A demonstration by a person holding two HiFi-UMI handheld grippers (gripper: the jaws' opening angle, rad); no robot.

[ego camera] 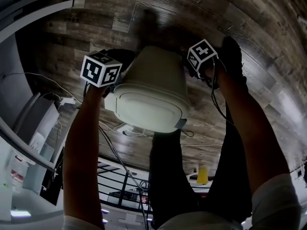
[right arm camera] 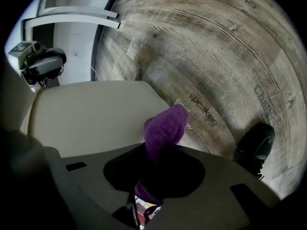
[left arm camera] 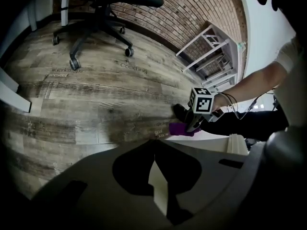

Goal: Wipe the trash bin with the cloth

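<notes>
The cream trash bin (ego camera: 153, 95) is held up off the wooden floor between my two grippers. My left gripper (ego camera: 111, 87) is at the bin's left side; in the left gripper view it (left arm camera: 156, 174) is shut on a thin white edge of the bin (left arm camera: 159, 190). My right gripper (ego camera: 199, 63) is at the bin's right side. In the right gripper view it (right arm camera: 153, 176) is shut on a purple cloth (right arm camera: 165, 128), whose free end lies against the bin's flat wall (right arm camera: 91, 114). From the left gripper view the cloth (left arm camera: 181, 128) shows under the right gripper (left arm camera: 201, 110).
A black office chair (left arm camera: 96, 13) stands on the wooden floor (left arm camera: 96, 95) ahead. White desk legs (right arm camera: 72, 16) and a white rack (left arm camera: 211, 47) line the edges. My dark shoe (right arm camera: 252, 147) is just right of the bin. Cables (ego camera: 115, 152) trail below.
</notes>
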